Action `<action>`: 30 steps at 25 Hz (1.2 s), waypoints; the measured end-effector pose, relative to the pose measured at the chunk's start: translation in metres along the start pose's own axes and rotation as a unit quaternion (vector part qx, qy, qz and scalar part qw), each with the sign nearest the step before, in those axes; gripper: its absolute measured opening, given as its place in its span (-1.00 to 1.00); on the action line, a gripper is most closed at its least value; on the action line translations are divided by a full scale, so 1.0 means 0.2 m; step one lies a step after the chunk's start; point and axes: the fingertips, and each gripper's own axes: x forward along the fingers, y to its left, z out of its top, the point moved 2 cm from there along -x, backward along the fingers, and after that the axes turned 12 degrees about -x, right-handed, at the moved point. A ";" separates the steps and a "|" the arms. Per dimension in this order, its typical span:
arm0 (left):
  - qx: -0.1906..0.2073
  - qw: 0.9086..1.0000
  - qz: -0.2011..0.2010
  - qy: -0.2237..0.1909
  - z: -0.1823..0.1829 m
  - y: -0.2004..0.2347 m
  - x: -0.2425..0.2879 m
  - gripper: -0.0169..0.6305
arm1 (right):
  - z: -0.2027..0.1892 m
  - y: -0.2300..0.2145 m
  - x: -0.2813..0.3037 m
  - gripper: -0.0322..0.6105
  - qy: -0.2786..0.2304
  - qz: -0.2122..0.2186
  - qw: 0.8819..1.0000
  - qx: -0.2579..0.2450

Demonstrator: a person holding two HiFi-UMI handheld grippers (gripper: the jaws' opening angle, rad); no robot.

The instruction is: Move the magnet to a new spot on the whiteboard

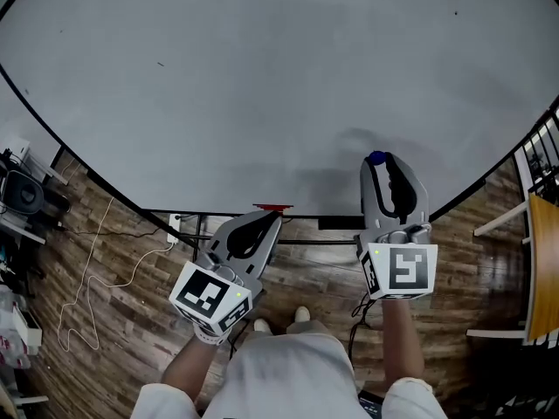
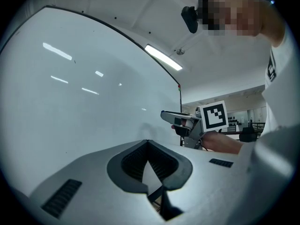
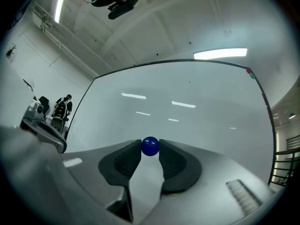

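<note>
1. Our right tongs [image 1: 390, 162] pinch the small round blue magnet [image 3: 150, 146] at their tips, in front of the lower right part of the big white whiteboard [image 1: 262, 85]. We cannot tell whether it touches the board.
2. Our left tongs [image 2: 148, 142] are pressed together at the tips with nothing between them, further left by the board's lower edge.
3. A small red object [image 1: 273, 207] sits on that edge just beyond them; we cannot make out what it is.
4. A thin white cable [image 1: 96, 273] loops over the wooden plank floor [image 1: 131, 234] at the left, near dark equipment [image 1: 22, 192] that the frame cuts off.
</note>
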 end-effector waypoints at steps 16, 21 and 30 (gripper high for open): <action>-0.002 1.000 0.003 0.004 0.02 0.01 0.13 -0.93 | -0.13 -0.29 0.32 -0.50 0.030 -0.042 0.999 -0.002; -0.002 1.000 0.010 0.001 0.02 0.03 0.10 -0.93 | -0.13 -0.28 0.32 -0.50 0.036 -0.055 0.998 -0.024; -0.004 1.000 0.003 0.003 0.01 0.02 0.09 -0.93 | -0.12 -0.26 0.32 -0.42 0.034 -0.046 0.998 -0.023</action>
